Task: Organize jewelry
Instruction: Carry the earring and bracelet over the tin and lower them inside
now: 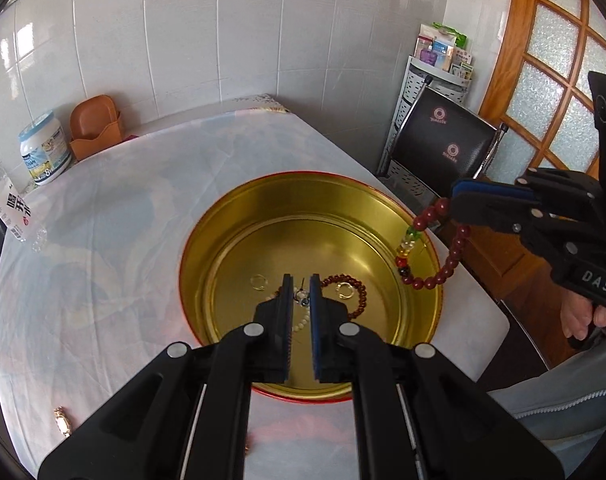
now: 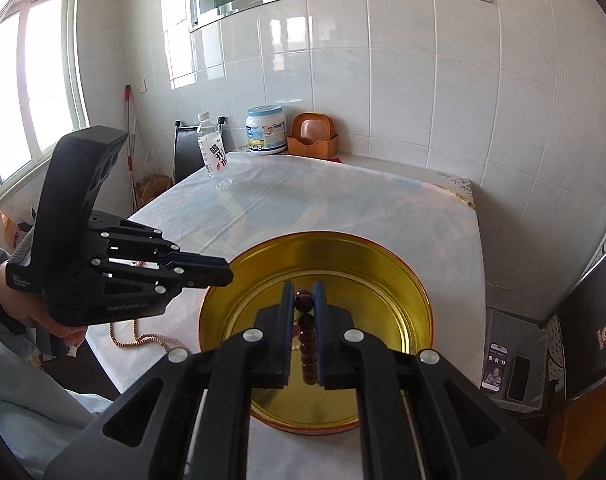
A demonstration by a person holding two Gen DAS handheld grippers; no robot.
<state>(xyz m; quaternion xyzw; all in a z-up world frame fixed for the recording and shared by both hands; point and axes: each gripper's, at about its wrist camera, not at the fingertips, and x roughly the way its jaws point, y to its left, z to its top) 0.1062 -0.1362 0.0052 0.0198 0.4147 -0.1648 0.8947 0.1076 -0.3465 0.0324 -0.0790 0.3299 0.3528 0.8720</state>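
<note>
Dark red round-bead bracelet with few clear coloured beads hanging as limp loop from right gripper, dangling over right rim of shallow round gold metal tin.
Handling, judged: light, floppy strand; hard smooth beads likely rolling between pads, so pinching across single bead or cord between beads looking safest.
Right gripper clamping bracelet between blue pads.
Left gripper hovering over tin, jaws near shut, nothing gripped.
Smaller brown bead bracelet, gold rings lying inside tin.
Tin sitting on white cloth-covered table.
</note>
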